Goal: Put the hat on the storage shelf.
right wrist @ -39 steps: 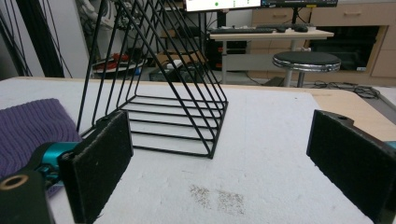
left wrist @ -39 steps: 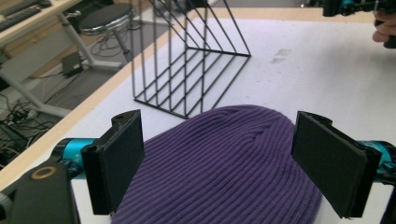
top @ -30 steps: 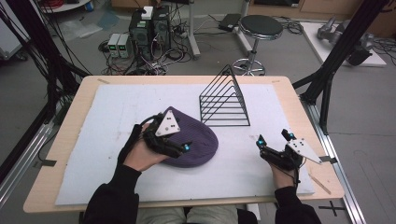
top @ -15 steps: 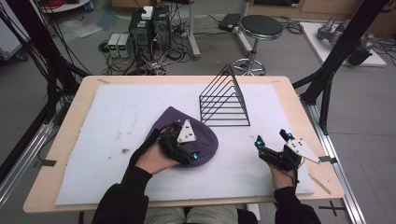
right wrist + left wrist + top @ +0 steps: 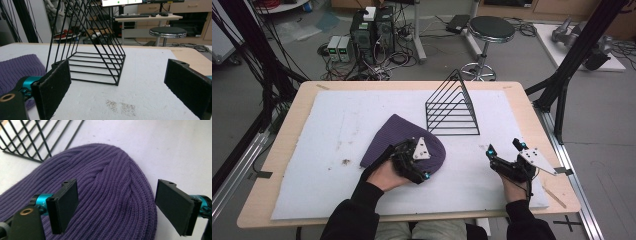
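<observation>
While it lies flat on the white foam mat (image 5: pixel 312 150), the purple knit beanie (image 5: pixel 387 137) sits just in front of the black wire rack (image 5: pixel 452 107), on the person's side and a little to its left, its ribbed crown rounding off toward the bare mat in the left gripper view (image 5: pixel 112 177). Soft, light and limp by the look of it, the hat should fold and sag when lifted rather than hold its shape, and the ribbing ought to give the pads good purchase. A pinch that gathers a fold of knit near the curved edge looks the surest hold; a grab at the flat middle may catch only the top layer. Over the end of the hat farthest from the rack, the left gripper (image 5: pixel 116 207) hovers with jaws spread wide, one to either side of the crown, nothing between them. Well to the right of the rack's near corner, the right gripper (image 5: pixel 507 152) rests low over the mat, likewise spread and empty, facing the rack (image 5: pixel 96 50).
</observation>
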Demonstrator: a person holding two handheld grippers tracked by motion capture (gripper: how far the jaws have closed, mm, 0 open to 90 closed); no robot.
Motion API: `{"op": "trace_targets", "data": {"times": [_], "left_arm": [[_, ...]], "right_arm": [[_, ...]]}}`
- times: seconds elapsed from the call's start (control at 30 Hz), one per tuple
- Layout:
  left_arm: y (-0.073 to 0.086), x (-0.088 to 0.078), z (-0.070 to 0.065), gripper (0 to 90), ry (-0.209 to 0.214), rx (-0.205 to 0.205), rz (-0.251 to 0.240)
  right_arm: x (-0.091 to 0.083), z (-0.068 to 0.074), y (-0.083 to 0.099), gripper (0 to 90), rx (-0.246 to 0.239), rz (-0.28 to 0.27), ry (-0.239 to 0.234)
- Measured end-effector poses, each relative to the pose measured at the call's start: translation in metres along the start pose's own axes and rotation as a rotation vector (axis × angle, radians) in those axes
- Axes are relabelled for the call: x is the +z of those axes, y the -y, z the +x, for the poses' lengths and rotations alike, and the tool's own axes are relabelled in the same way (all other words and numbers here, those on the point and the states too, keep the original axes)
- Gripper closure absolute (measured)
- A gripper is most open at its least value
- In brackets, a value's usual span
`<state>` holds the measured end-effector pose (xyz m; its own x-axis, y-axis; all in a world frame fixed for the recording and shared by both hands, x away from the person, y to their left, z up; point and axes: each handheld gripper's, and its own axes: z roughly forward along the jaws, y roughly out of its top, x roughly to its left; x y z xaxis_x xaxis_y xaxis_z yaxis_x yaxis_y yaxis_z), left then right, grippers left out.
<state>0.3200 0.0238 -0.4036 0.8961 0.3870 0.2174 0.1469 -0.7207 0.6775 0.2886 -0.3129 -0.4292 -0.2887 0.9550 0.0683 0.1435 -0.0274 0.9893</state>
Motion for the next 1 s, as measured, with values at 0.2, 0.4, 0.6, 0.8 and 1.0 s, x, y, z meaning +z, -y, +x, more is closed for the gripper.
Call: {"op": "trace_targets", "data": {"times": [0.2, 0.4, 0.6, 0.8, 1.0], "left_arm": [[0.001, 0.007, -0.002, 19.2, 0.015, 0.004, 0.028], [0.003, 0.014, -0.004, 19.2, 0.023, 0.013, 0.056], [0.005, 0.020, -0.003, 19.2, 0.026, 0.015, 0.089], [0.009, 0.026, -0.004, 19.2, 0.037, 0.008, 0.108], [0.011, 0.028, 0.002, 19.2, 0.054, -0.020, 0.109]], "right_arm": [[0.000, -0.001, 0.000, 6.1, -0.001, -0.001, -0.002], [0.000, -0.001, -0.001, 6.1, 0.005, -0.002, 0.000], [0.000, -0.003, -0.001, 6.1, 0.012, 0.002, 0.010], [0.000, -0.003, -0.001, 6.1, 0.013, 0.000, 0.009], [0.001, -0.003, -0.001, 6.1, 0.015, 0.002, 0.008]]}}
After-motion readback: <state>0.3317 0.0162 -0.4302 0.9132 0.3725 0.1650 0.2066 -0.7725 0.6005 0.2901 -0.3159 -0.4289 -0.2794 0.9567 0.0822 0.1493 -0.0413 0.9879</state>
